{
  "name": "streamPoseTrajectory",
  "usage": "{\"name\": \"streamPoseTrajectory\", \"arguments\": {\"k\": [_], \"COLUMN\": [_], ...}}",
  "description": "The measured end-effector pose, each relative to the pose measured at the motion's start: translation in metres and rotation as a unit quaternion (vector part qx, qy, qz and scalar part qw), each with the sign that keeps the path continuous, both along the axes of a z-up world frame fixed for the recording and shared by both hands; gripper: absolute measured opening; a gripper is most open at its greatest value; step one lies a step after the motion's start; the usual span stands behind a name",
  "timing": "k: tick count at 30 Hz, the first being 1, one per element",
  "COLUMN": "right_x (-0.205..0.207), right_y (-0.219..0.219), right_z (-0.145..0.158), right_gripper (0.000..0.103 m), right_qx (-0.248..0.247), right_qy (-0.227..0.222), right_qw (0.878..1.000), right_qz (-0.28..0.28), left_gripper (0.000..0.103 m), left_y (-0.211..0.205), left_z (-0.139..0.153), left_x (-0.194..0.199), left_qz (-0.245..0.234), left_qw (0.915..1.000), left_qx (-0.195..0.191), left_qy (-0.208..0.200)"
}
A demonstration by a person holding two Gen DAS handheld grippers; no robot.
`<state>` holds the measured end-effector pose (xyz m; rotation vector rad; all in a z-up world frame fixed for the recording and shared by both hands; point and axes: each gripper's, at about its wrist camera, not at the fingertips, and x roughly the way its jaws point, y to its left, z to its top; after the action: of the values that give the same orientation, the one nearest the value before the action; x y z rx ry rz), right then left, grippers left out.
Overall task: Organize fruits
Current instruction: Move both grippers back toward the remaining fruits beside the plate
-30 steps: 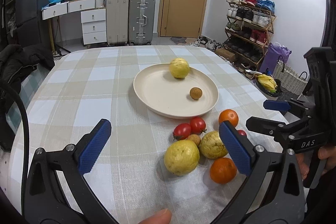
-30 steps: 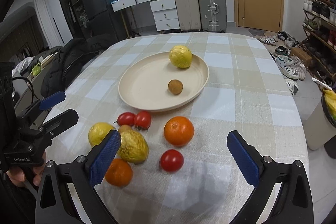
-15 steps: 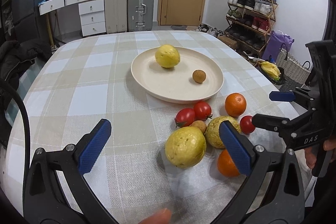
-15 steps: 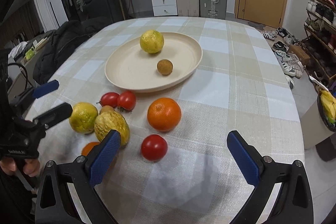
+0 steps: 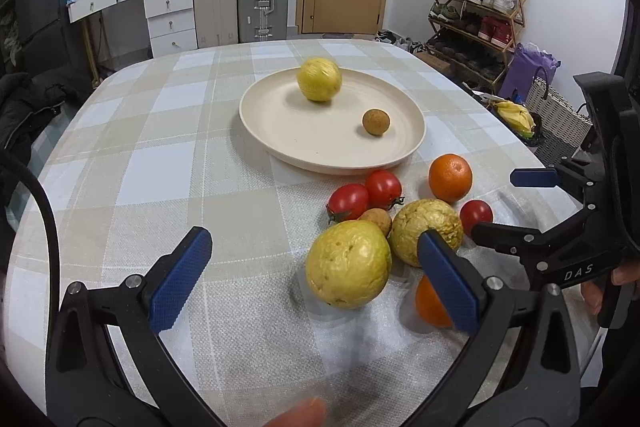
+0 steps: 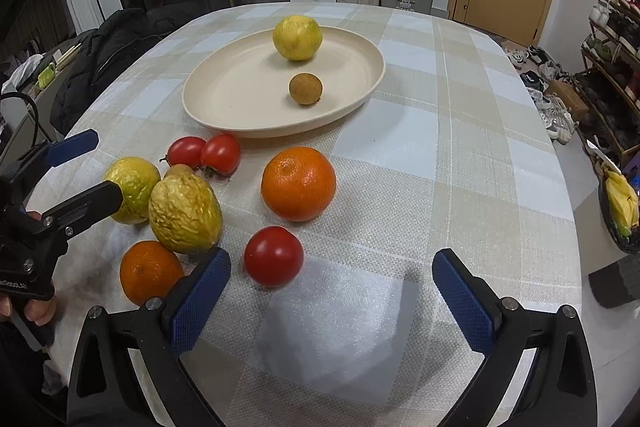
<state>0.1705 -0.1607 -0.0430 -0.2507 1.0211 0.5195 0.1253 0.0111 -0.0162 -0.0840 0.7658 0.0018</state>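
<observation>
Over fruit pile (image 5: 376, 227), both tools nearer than before: left tool (image 5: 316, 277) spread, right tool (image 6: 332, 291) spread, empty.

Left tongs (image 5: 316, 275) spread wide, empty; right tongs (image 6: 332, 291) spread wide, empty.

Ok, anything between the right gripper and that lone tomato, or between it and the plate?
Nothing lies between the open right gripper and the tomato; it sits just ahead, towards the left finger. On the way to the plate, the big orange stands in a straight line, so lift over it.
</observation>
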Motion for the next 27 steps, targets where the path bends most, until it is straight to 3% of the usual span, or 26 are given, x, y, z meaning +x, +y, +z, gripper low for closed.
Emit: {"name": "streamPoseTrajectory", "arguments": {"k": [11,16,27], "right_x": [-0.004,-0.007,-0.012], "right_y": [0.002,0.007,0.011], "right_z": [0.001,0.000,-0.002], "right_gripper": [0.100,0.082,0.059], "right_qx": [0.006,0.010,0.019], "right_qy": [0.004,0.010,0.017], "right_qw": [1.000,0.999,0.999], "right_qz": [0.015,0.032,0.046], "left_gripper": [0.103,0.103,0.103], "left_y": [0.003,0.006,0.012], "left_z": [-0.010,-0.012,-0.013], "left_x": [0.007,0.008,0.012], "left_qz": [0.002,0.008,0.016], "left_qw": [0.9997,0.9996,0.9991], "left_qx": [-0.007,-0.006,-0.014], "left_qy": [0.024,0.027,0.037]}}
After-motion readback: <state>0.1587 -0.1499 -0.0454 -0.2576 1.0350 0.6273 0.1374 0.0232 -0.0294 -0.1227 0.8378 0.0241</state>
